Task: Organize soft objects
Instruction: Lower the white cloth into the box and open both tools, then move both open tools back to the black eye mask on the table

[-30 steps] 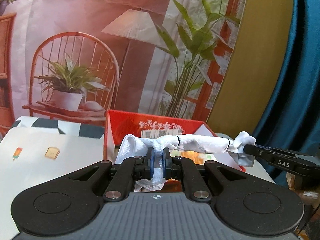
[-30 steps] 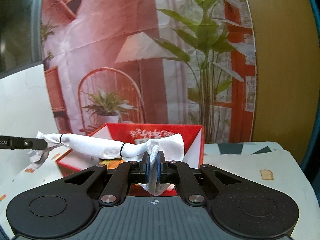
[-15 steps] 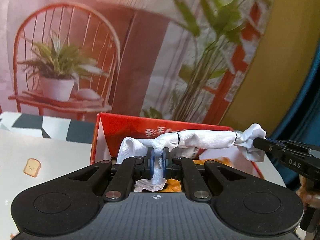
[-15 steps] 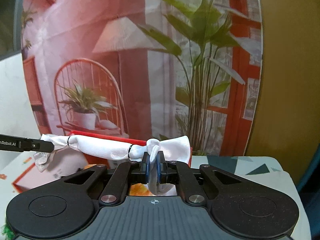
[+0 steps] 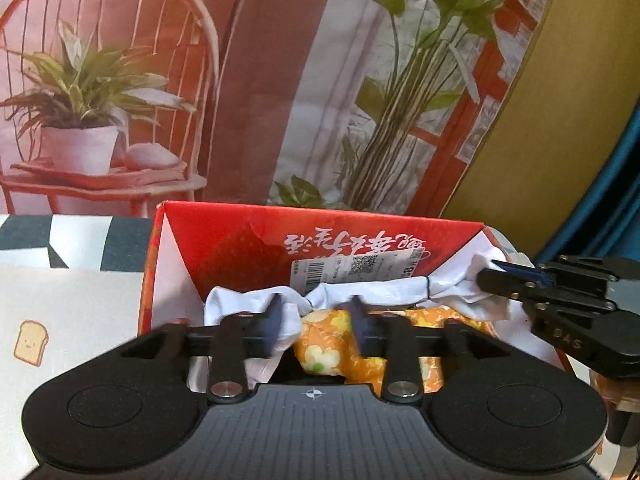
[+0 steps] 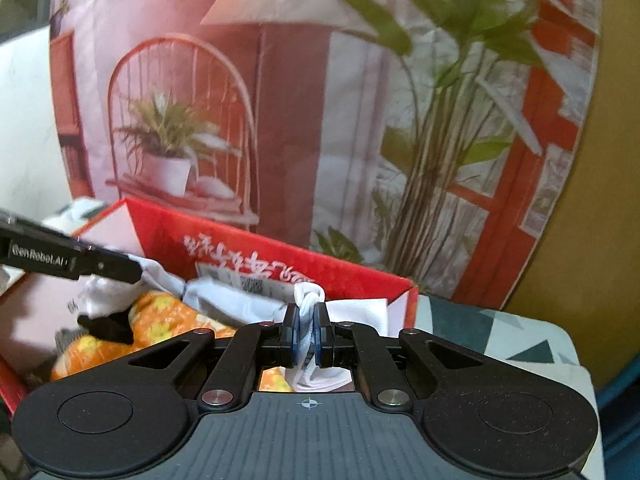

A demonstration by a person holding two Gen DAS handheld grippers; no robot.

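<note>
A rolled white cloth (image 5: 380, 290) lies across the open red box (image 5: 248, 248), on top of an orange flowered cloth (image 5: 324, 340) inside it. My left gripper (image 5: 316, 312) is over the cloth's left end and its jaws are opening. The cloth's end still drapes against the left finger (image 5: 276, 312), and nothing is pinched. My right gripper (image 6: 307, 316) is shut on the other end of the white cloth (image 6: 236, 300), low over the box's right side (image 6: 400, 292). The right wrist view shows the left gripper (image 6: 128, 300) with its fingers apart.
The box stands on a table with a toast-print cloth (image 5: 68, 312) to its left and a geometric-pattern cover (image 6: 500, 340) to its right. A printed backdrop (image 5: 280, 80) of a chair and plants hangs close behind. A blue curtain (image 5: 600, 200) is at the far right.
Both grippers moved forward and down, bringing the stretched white cloth into the red box. The left jaws went from shut on the cloth to parted, and the cloth sagged onto the orange one.
</note>
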